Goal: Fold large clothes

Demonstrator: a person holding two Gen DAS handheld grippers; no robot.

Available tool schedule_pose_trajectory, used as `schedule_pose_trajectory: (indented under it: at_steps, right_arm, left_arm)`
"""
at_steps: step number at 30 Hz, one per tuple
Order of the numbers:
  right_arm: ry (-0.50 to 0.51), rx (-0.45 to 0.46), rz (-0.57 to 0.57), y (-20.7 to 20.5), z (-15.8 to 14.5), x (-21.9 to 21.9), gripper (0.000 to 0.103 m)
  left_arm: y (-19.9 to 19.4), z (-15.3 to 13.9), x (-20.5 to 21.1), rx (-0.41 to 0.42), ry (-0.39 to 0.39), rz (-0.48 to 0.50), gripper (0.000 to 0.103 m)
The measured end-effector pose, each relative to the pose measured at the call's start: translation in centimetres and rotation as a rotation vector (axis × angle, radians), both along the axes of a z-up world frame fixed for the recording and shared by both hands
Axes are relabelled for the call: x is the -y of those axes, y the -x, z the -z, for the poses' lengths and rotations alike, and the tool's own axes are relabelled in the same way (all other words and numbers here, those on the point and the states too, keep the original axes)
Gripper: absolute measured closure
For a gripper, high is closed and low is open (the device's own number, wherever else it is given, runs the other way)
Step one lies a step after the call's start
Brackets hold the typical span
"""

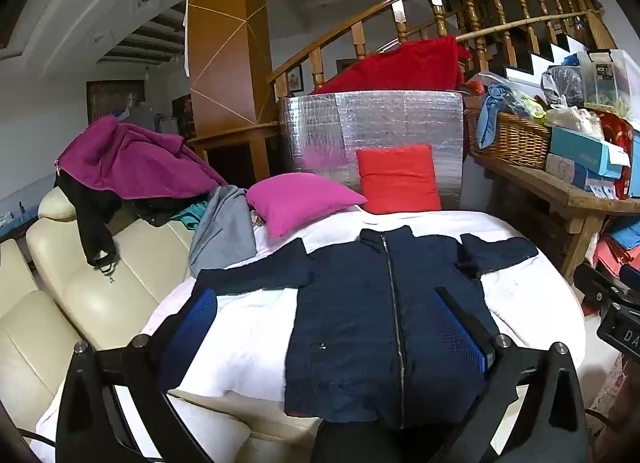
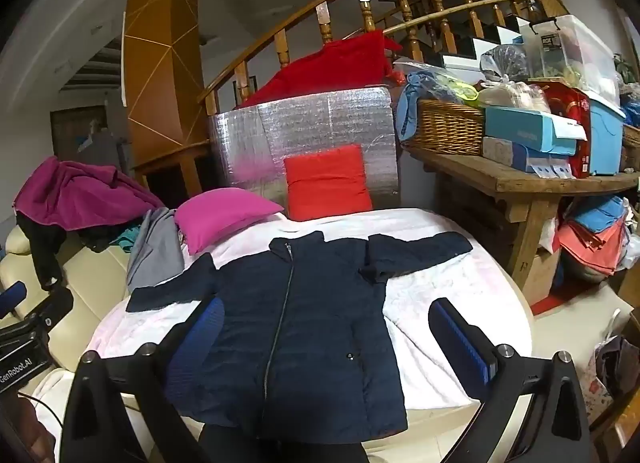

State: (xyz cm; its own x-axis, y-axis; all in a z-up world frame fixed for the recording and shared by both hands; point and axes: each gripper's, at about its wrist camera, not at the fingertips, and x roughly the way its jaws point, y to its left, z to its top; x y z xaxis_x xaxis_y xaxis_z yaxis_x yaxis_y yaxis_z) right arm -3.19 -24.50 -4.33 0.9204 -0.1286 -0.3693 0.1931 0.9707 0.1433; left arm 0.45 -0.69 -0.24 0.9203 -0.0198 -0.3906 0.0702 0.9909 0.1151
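Note:
A dark navy zip jacket [image 1: 372, 319] lies flat, front up and zipped, on a white sheet [image 1: 248, 327], collar far, both sleeves spread sideways. It also shows in the right wrist view [image 2: 308, 335]. My left gripper [image 1: 324, 327] is open and empty, held above the jacket's lower left part. My right gripper [image 2: 324, 327] is open and empty, above the jacket's lower right part. The left gripper's body shows at the left edge of the right wrist view [image 2: 24, 327].
A pink pillow [image 1: 300, 203] and a red pillow [image 1: 400, 179] lie at the far end. A grey garment [image 1: 224, 231] and a magenta garment [image 1: 132, 159] lie on the cream sofa [image 1: 100, 283] at left. A cluttered wooden table [image 2: 520, 179] stands at right.

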Motion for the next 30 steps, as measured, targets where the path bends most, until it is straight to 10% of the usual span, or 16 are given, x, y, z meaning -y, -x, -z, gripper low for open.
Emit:
schedule_pose_trajectory:
  at_steps: [30]
  right_arm:
    - [-0.007, 0.033, 0.048, 1.9, 0.1, 0.4, 0.0]
  left_arm:
    - [1.4, 0.3, -1.7, 0.068, 0.041, -0.05, 0.0]
